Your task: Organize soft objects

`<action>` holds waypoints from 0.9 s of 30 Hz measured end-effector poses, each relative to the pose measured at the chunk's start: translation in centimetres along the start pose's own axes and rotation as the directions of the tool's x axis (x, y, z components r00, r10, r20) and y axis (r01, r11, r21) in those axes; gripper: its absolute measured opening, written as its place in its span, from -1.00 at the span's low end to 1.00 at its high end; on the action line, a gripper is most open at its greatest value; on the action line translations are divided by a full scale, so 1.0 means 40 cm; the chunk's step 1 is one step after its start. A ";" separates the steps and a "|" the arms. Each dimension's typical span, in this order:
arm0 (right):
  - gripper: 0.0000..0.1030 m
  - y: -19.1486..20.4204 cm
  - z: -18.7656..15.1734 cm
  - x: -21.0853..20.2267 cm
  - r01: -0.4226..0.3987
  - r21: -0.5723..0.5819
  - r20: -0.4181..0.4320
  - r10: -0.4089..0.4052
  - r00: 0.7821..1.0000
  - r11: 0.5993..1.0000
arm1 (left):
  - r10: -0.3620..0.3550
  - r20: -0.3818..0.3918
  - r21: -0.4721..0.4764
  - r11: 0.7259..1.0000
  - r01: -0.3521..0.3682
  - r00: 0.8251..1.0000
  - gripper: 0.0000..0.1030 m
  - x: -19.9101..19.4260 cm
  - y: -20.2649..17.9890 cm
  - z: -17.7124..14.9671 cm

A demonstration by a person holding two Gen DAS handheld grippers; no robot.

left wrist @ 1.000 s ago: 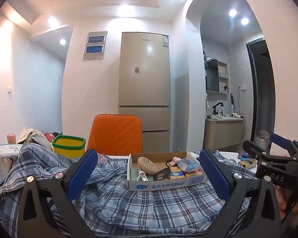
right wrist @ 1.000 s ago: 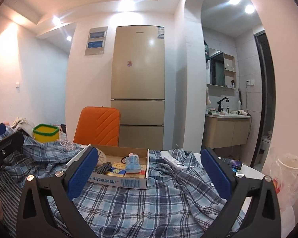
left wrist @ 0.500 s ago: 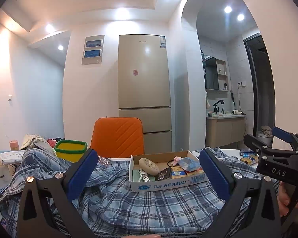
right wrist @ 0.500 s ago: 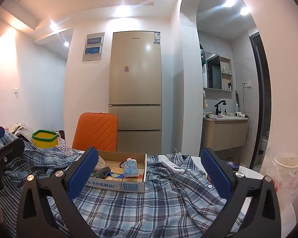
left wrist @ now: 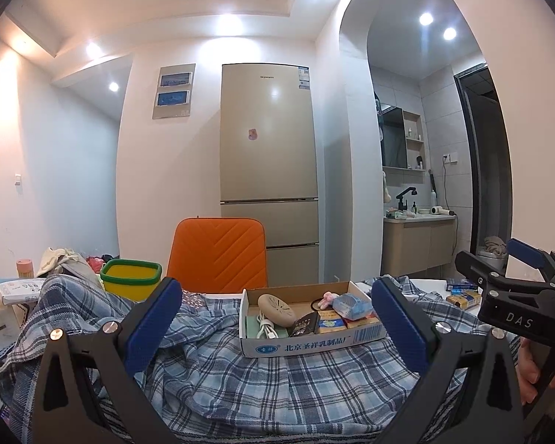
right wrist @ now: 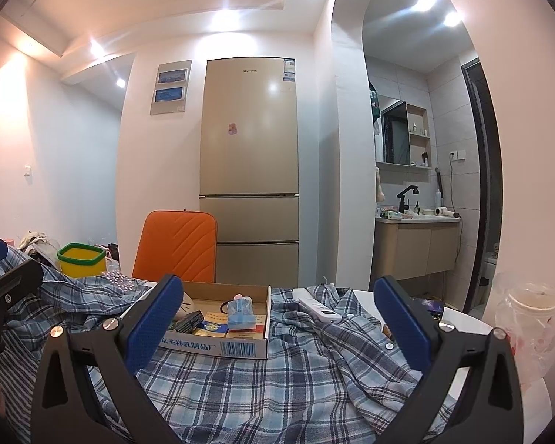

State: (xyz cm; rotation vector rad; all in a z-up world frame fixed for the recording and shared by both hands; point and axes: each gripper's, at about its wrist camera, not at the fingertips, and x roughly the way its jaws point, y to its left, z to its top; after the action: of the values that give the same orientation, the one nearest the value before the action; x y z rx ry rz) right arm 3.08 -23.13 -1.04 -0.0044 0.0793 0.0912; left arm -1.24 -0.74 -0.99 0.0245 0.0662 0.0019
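A blue plaid shirt [left wrist: 240, 381] lies spread and rumpled over the table, also seen as the plaid shirt [right wrist: 296, 381] in the right wrist view. My left gripper [left wrist: 277, 318] hovers open above its near part, nothing between the blue pads. My right gripper [right wrist: 277, 318] is likewise open over the shirt, with its buttoned edge [right wrist: 388, 346] to the right. In the left wrist view the right gripper [left wrist: 510, 296] shows at the right edge, held by a hand [left wrist: 529, 370]. The left gripper's finger [right wrist: 3, 277] shows at the left edge of the right wrist view.
A cardboard box [left wrist: 310, 340] of small items sits on the shirt, also the box [right wrist: 218, 346]. A white remote [right wrist: 320, 309] lies on the cloth. An orange chair [left wrist: 218, 255], a yellow bin [left wrist: 131, 275], a fridge [left wrist: 268, 170] and a bagged cup [right wrist: 529, 310] stand around.
Both grippers have tilted slightly upward, so the shirt and box sit lower in both views. Both stay open and the shirt has not moved.
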 end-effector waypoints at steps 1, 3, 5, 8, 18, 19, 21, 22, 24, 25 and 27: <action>1.00 0.000 0.000 0.000 0.000 0.000 0.000 0.000 1.000 1.000 | 0.000 -0.001 -0.001 1.000 0.000 1.000 1.00 -0.001 0.000 -0.001; 1.00 0.000 0.000 0.000 0.000 0.000 0.000 0.000 1.000 1.000 | 0.000 -0.002 -0.003 1.000 0.000 1.000 1.00 -0.001 0.000 -0.001; 1.00 0.000 0.000 0.000 0.000 0.001 0.000 0.000 1.000 1.000 | -0.001 -0.007 -0.006 1.000 0.001 1.000 1.00 -0.001 -0.002 -0.002; 1.00 0.001 0.000 0.000 0.000 0.000 -0.002 0.000 1.000 1.000 | 0.000 -0.006 -0.004 1.000 0.000 1.000 1.00 -0.001 -0.002 -0.001; 1.00 0.001 0.000 0.000 0.000 0.001 -0.007 0.000 1.000 1.000 | -0.001 -0.018 -0.020 1.000 0.000 1.000 1.00 0.004 0.002 -0.005; 1.00 0.001 0.000 0.000 0.000 0.001 -0.007 0.000 1.000 1.000 | -0.001 -0.017 -0.019 1.000 0.001 1.000 1.00 0.004 0.002 -0.004; 1.00 0.000 0.001 0.000 0.000 0.001 -0.007 0.000 1.000 1.000 | 0.001 -0.016 -0.015 1.000 -0.001 1.000 1.00 0.003 0.001 -0.004; 1.00 0.000 0.001 0.000 0.000 0.001 -0.007 0.000 1.000 1.000 | 0.002 -0.015 -0.013 1.000 -0.002 1.000 1.00 0.003 0.001 -0.004; 1.00 0.000 0.001 0.000 0.000 0.002 -0.007 0.000 1.000 1.000 | 0.003 -0.012 -0.007 1.000 -0.003 1.000 1.00 0.004 0.003 -0.006; 1.00 0.000 0.001 0.000 0.000 0.002 -0.007 0.000 1.000 1.000 | 0.004 -0.013 -0.004 1.000 -0.004 1.000 1.00 0.005 0.004 -0.008; 1.00 0.000 0.001 0.000 0.000 0.002 -0.007 0.000 1.000 1.000 | 0.005 -0.015 -0.003 1.000 -0.005 1.000 1.00 0.008 0.006 -0.009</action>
State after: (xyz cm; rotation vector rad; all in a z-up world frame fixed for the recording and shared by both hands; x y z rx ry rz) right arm 3.08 -23.12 -1.00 -0.0030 0.0865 0.0913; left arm -0.95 -0.49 -1.38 0.0212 0.0806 0.0067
